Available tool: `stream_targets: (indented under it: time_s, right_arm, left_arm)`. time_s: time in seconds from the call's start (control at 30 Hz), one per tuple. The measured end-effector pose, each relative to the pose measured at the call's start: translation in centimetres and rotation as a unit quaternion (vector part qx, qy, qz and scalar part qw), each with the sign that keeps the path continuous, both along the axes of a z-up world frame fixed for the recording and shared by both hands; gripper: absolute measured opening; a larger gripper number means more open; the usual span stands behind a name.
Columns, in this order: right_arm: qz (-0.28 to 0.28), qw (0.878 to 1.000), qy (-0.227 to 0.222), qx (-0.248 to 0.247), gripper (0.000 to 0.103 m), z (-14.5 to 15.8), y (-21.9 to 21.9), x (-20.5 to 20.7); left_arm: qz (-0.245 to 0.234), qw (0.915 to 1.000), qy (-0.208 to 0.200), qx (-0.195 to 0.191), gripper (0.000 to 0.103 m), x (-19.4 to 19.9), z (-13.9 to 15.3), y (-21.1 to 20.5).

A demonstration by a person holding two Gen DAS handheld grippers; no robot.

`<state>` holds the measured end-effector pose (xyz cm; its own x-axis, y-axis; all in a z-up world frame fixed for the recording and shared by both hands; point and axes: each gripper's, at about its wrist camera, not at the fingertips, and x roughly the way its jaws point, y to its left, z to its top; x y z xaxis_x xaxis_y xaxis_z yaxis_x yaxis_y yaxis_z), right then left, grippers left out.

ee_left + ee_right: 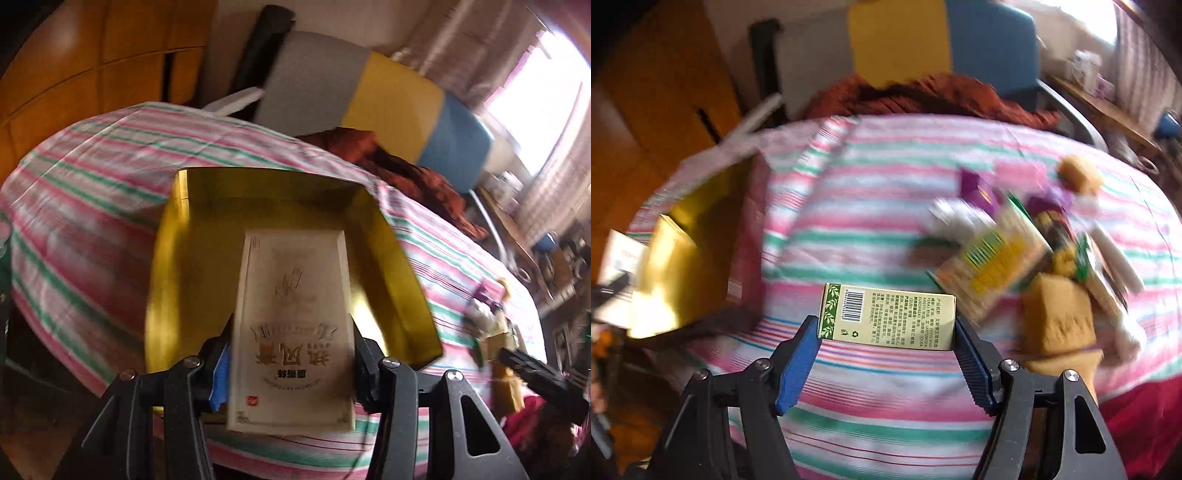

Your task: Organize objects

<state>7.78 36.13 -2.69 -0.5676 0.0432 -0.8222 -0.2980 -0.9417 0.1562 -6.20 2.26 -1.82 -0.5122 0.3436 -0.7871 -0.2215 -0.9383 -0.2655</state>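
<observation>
My left gripper [291, 332] is shut on a cream box with gold lettering [295, 288] and holds it over an open box with a gold lining [266, 199] that stands on the striped sheet. The same gold-lined box [679, 266] shows at the left of the right wrist view. My right gripper [886, 325] is shut on a small pale green box with a barcode [886, 314], its blue pads pressing on both ends. That small box stays sharp while the sheet behind it is blurred.
A pile of several packets, boxes and a tan sponge-like block [1060, 317] lies right of the small box. The pink and green striped sheet [871, 192] covers the surface. A rust-coloured cloth [923, 96], a grey, yellow and blue cushion [399, 92] and a wooden cupboard [92, 55] lie beyond.
</observation>
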Motion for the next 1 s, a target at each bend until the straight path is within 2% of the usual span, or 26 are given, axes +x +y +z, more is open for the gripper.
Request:
stream_targets:
  time_s: [0.13,0.23,0.33,0.47,0.53,0.6,0.67,0.77,0.83,0.9,0.93,1.0]
  right_arm:
    - [0.054,0.998,0.027,-0.01,0.072,1.9,-3.8,-2.9]
    - [0.1,0.994,0.035,-0.007,0.072,2.6,-7.6,-5.6]
    - [0.133,0.991,0.034,0.001,0.072,2.7,-10.9,-7.7]
    - [0.181,0.983,0.018,-0.009,0.074,1.7,-14.9,-10.4]
    - [0.202,0.979,0.019,-0.029,0.079,1.3,-16.0,-10.9]
    - [0.208,0.977,0.025,-0.044,0.091,0.9,-16.8,-10.8]
    - [0.213,0.975,0.029,-0.051,0.092,0.7,-17.0,-10.5]
    - [0.208,0.977,0.042,-0.021,0.092,0.9,-17.2,-9.5]
    - [0.199,0.977,0.071,0.023,0.095,1.6,-17.3,-8.3]
    - [0.187,0.975,0.104,0.066,0.103,2.2,-17.4,-7.2]
    - [0.183,0.973,0.113,0.08,0.103,2.3,-17.4,-6.8]
    - [0.174,0.974,0.11,0.096,0.103,2.2,-17.2,-6.6]
  left_arm:
    - [0.026,0.9995,-0.013,-0.009,0.052,-0.5,-1.1,-1.5]
    - [0.04,0.999,-0.007,-0.02,0.053,-0.1,-1.2,-2.4]
    - [0.056,0.9974,0.008,-0.044,0.052,0.3,-1.1,-3.2]
    - [0.076,0.9962,0.019,-0.038,0.053,0.9,-0.4,-4.9]
    - [0.082,0.9957,0.028,-0.032,0.053,1.2,0.1,-5.4]
    - [0.084,0.9954,0.034,-0.03,0.053,1.3,0.5,-5.4]
    - [0.083,0.9953,0.04,-0.029,0.053,1.2,1.0,-5.2]
    - [0.078,0.9954,0.048,-0.028,0.053,1.2,1.5,-4.8]
    - [0.072,0.9953,0.055,-0.033,0.053,1.4,1.8,-4.3]
    - [0.066,0.9954,0.06,-0.036,0.053,1.6,2.0,-3.7]
    - [0.064,0.9953,0.062,-0.038,0.053,1.8,2.1,-3.5]
    - [0.06,0.9948,0.069,-0.045,0.053,2.0,2.4,-2.9]
